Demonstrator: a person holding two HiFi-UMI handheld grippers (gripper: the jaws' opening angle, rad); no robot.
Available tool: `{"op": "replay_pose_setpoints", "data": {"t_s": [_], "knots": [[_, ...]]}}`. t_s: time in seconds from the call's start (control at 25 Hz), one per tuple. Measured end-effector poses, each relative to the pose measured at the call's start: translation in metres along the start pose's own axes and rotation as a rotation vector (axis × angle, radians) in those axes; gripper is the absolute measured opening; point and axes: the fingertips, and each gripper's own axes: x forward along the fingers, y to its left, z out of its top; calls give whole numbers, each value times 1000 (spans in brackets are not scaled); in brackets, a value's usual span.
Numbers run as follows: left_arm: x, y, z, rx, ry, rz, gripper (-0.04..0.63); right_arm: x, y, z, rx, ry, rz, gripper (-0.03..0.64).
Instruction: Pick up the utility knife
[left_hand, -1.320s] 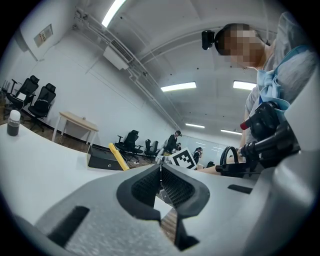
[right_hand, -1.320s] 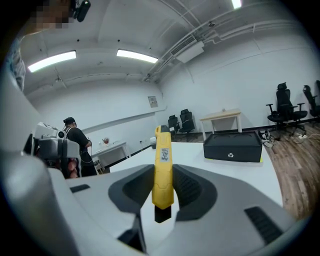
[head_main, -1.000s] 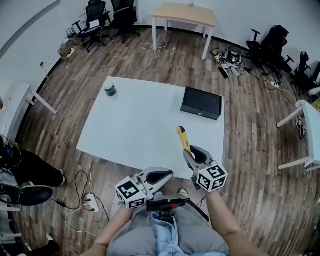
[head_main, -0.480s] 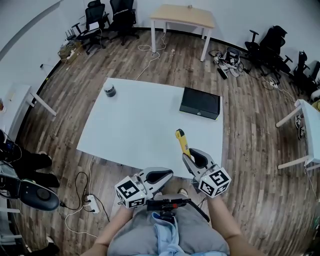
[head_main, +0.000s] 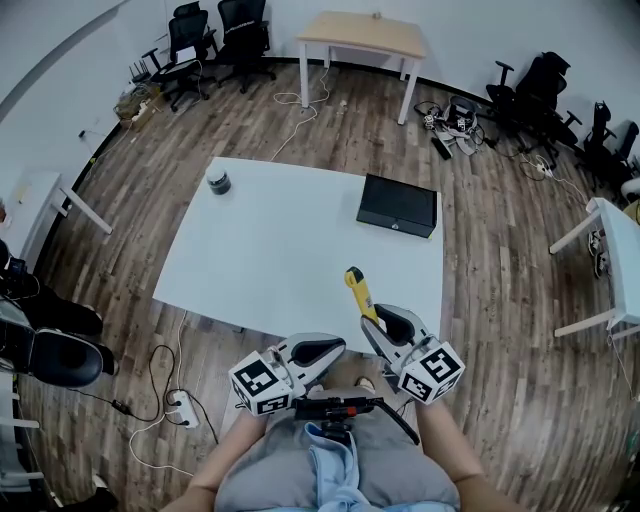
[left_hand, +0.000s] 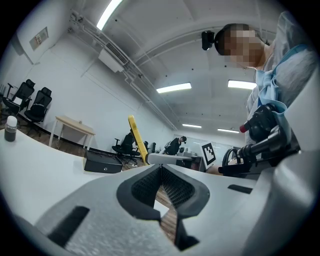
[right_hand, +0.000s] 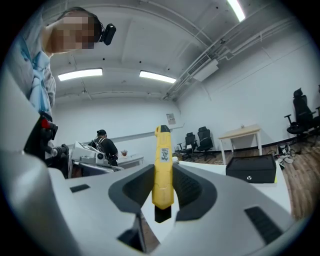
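A yellow utility knife (head_main: 358, 292) with a black tip is clamped in my right gripper (head_main: 377, 322), lifted off the white table (head_main: 290, 245) at its near right edge. In the right gripper view the utility knife (right_hand: 163, 167) stands upright between the two jaws, which press on its sides. My left gripper (head_main: 335, 351) hangs below the table's near edge, close to the person's lap, jaws shut with nothing between them. From the left gripper view the knife (left_hand: 137, 139) shows beyond the closed left gripper (left_hand: 161, 170).
A black box (head_main: 397, 205) lies on the table's far right part and a small dark jar (head_main: 218, 180) stands at the far left corner. Office chairs, a wooden table (head_main: 364, 34) and cables on the wood floor surround the table.
My right gripper has drawn back toward the person and a little down with the knife held in it. The left gripper has stayed where it was.
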Motion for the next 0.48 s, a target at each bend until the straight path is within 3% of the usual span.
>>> {"op": "replay_pose_setpoints", "data": {"t_s": [0.48], "knots": [[-6,-3,1,8,-10,1,20,-8,15,8,-7,-28,14,127]]}}
